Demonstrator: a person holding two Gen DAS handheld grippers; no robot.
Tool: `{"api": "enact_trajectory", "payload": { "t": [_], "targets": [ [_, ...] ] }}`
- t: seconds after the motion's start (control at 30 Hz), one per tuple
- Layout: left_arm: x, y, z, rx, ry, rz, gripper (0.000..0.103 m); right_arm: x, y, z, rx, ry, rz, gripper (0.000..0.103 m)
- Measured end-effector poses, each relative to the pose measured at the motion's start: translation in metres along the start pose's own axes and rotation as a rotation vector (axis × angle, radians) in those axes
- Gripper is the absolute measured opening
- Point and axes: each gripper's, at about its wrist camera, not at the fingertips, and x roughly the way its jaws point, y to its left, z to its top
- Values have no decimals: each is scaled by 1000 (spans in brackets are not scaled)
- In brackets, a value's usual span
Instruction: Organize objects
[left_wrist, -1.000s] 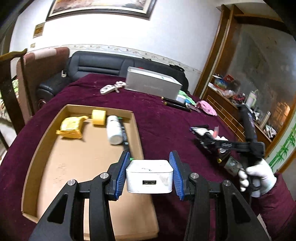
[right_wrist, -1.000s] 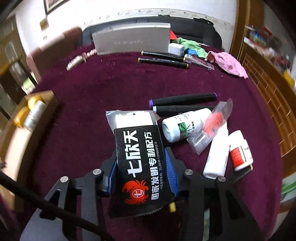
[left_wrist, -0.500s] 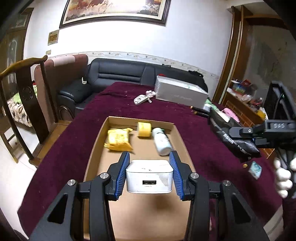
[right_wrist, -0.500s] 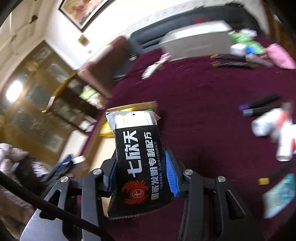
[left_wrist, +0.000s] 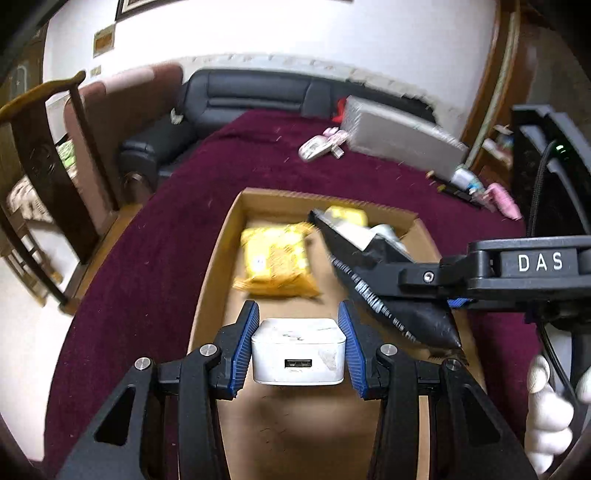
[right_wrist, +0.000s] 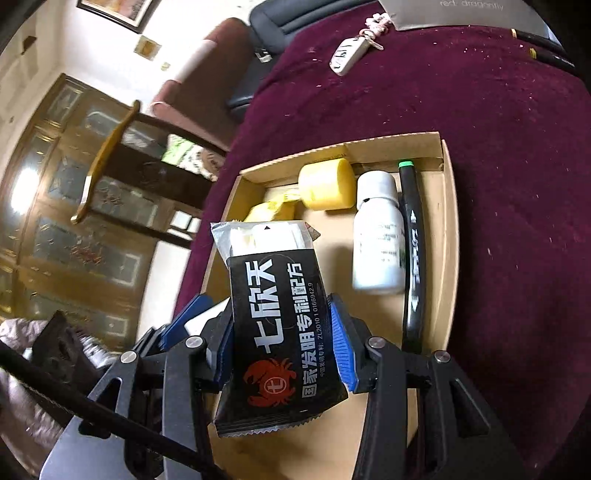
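- My black packet (right_wrist: 275, 328) covers most of the yellow packet (right_wrist: 271, 211) in the cardboard tray (right_wrist: 451, 236); only its far end shows.
- In my left view the yellow packet (left_wrist: 275, 260) and the grey box (left_wrist: 400, 142) at the far end of the bench (left_wrist: 155, 258) are blurred.
- The white bottle (left_wrist: 388, 233) is mostly behind my right fingers' packet (left_wrist: 373, 273).
- The grey box (right_wrist: 461, 13) is cut off by the top edge.

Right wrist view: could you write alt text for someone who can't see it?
The right tool grips a black sachet printed with Chinese text and a red crab, above a cardboard tray on a maroon tablecloth. In the tray lie a yellow roll, a white bottle and a black marker.
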Motion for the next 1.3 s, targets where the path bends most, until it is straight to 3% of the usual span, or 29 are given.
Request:
{"api": "enact_trajectory", "payload": {
  "t": [0.13,0.3,0.47,0.6,0.77,0.87,0.93,1.0,1.1,1.2,1.3],
  "targets": [
    [2,13,-1,-76,17,-7,39,12,6,3,-24,-14,-82,43],
    [1,28,-4,-165,8,-77,39,16,14,-2,-86,-40,-195,46],
    [-14,41,-5,-239,-48,-158,40,10,14,-5,-86,-55,-175,50],
    [-27,43,-3,-267,-100,-156,45,-10,12,-4,-94,-110,-161,51],
    [-31,30,-2,-287,-128,-158,46,-42,1,-9,-65,-163,-122,54],
    [-29,9,1,-266,-145,-189,48,-61,-8,-14,-59,-200,-119,54],
    [-19,-14,5,-213,-141,-169,49,-76,-20,-20,-49,-221,-118,54],
    [0,-33,7,-162,-92,-89,49,-89,-32,-25,-24,-240,-121,53],
    [14,-45,7,-122,-2,-35,49,-108,-53,-36,5,-261,-123,53],
    [12,-55,4,-77,20,-15,49,-126,-71,-46,29,-285,-122,54],
    [23,-70,-12,-12,107,-11,49,-140,-88,-53,59,-300,-108,56]
  ]
}}
